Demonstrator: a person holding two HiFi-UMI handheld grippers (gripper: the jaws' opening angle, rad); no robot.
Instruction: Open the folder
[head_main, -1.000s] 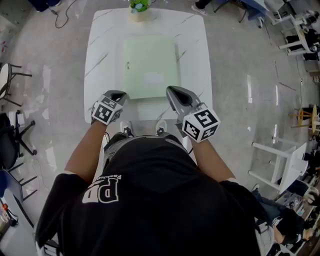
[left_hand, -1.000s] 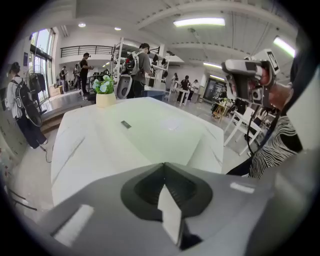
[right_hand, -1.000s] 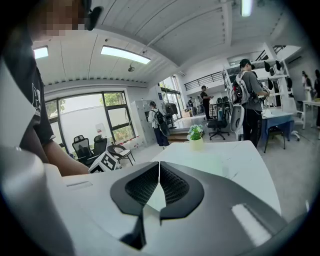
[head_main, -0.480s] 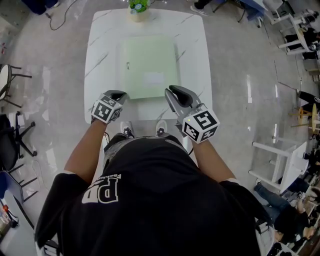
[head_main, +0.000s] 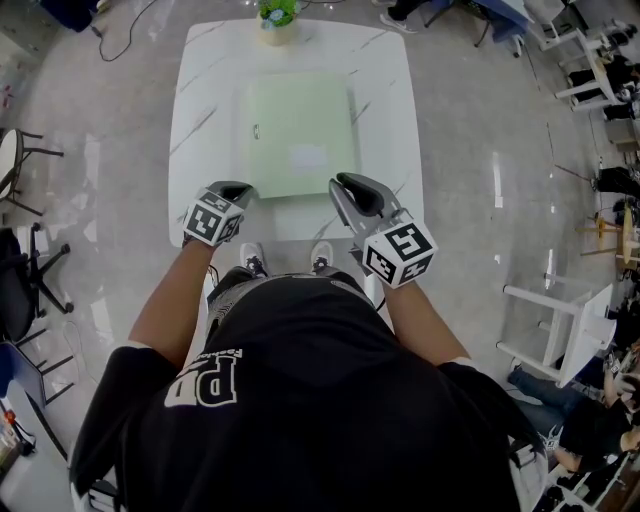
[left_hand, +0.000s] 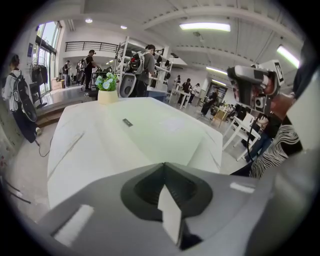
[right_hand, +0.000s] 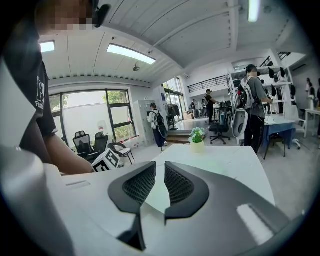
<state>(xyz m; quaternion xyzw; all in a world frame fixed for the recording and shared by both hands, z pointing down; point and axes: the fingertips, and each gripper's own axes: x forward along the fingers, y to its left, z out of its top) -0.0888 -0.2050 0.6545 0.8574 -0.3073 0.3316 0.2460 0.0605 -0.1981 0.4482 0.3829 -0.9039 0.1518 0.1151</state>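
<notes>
A pale green folder (head_main: 300, 130) lies shut and flat in the middle of the white marble-look table (head_main: 200, 100). It has a small dark clip (head_main: 256, 130) at its left edge and a white label (head_main: 308, 156) on the cover. My left gripper (head_main: 236, 189) hovers just off the folder's near left corner, jaws shut and empty (left_hand: 162, 165). My right gripper (head_main: 352, 186) is by the near right corner. Its jaws (right_hand: 160, 167) have just been opening and stand a little apart with nothing between them. Neither gripper touches the folder.
A small potted plant (head_main: 279, 14) stands at the table's far edge. A dark office chair (head_main: 25, 270) is on the floor at the left and a white rack (head_main: 560, 330) at the right. People stand around shelves beyond the table (left_hand: 145, 62).
</notes>
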